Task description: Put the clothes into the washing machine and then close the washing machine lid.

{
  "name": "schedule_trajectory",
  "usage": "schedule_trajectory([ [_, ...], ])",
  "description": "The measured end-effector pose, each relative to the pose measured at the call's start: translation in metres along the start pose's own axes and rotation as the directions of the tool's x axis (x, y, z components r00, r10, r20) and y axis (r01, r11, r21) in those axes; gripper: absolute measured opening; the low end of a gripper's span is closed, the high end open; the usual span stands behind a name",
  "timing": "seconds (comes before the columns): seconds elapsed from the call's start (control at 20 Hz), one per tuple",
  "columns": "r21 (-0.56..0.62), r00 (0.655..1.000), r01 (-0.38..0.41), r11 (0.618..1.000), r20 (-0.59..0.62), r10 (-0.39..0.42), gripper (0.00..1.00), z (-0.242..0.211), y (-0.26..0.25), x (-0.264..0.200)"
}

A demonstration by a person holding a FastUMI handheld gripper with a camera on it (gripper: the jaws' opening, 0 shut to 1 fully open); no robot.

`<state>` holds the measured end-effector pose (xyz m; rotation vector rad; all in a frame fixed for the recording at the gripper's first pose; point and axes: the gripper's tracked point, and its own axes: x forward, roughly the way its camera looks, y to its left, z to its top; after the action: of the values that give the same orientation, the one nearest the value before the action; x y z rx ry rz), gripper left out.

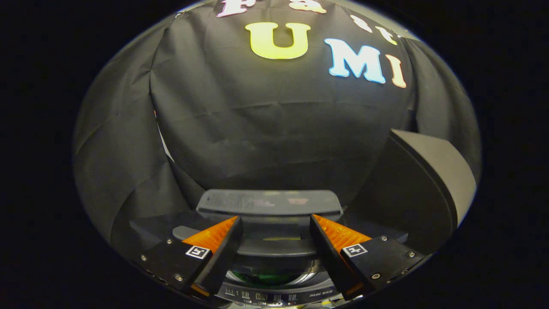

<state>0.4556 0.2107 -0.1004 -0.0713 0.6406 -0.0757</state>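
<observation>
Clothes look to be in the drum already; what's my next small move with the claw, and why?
Probably ease the claw forward and up toward the raised washing machine lid just ahead. Its fingers stand apart, holding nothing, something green lies in the drum below them, and the lid is still up, so closing it is what remains.

The gripper (pixel 274 223) hangs over the washing machine (pixel 274 296), with its two fingers spread apart and nothing between them. Down between the fingers is the round hole of the drum (pixel 270 277). The row of buttons (pixel 266 297) sits on the near side of that hole. Just ahead of the fingertips, the washing machine lid (pixel 269 202) stands up behind the hole. Beyond the lid hangs the booth's cloth wall (pixel 274 128). Off to the right of the fingers stands a big slanted panel (pixel 433 171).
</observation>
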Motion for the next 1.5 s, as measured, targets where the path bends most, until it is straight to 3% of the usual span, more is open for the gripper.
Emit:
schedule_trajectory([
  [0.25, -0.062, 0.997, -0.01, 0.998, -0.077, 0.005, 0.96, -0.078, 0.014, -0.01],
  [0.55, -0.124, 0.998, -0.036, 0.992, -0.047, 0.03, 0.97, -0.076, 0.021, -0.022],
  [0.75, -0.088, 1.0, -0.021, 0.996, -0.021, 0.019, 0.97, -0.075, -0.004, -0.042],
  [1.1, -0.04, 0.995, -0.049, 0.998, 0.08, 0.052, 0.97, -0.092, -0.052, -0.112],
  [1.5, -0.079, 0.978, -0.12, 0.99, 0.164, 0.132, 0.97, -0.138, -0.113, -0.21],
])
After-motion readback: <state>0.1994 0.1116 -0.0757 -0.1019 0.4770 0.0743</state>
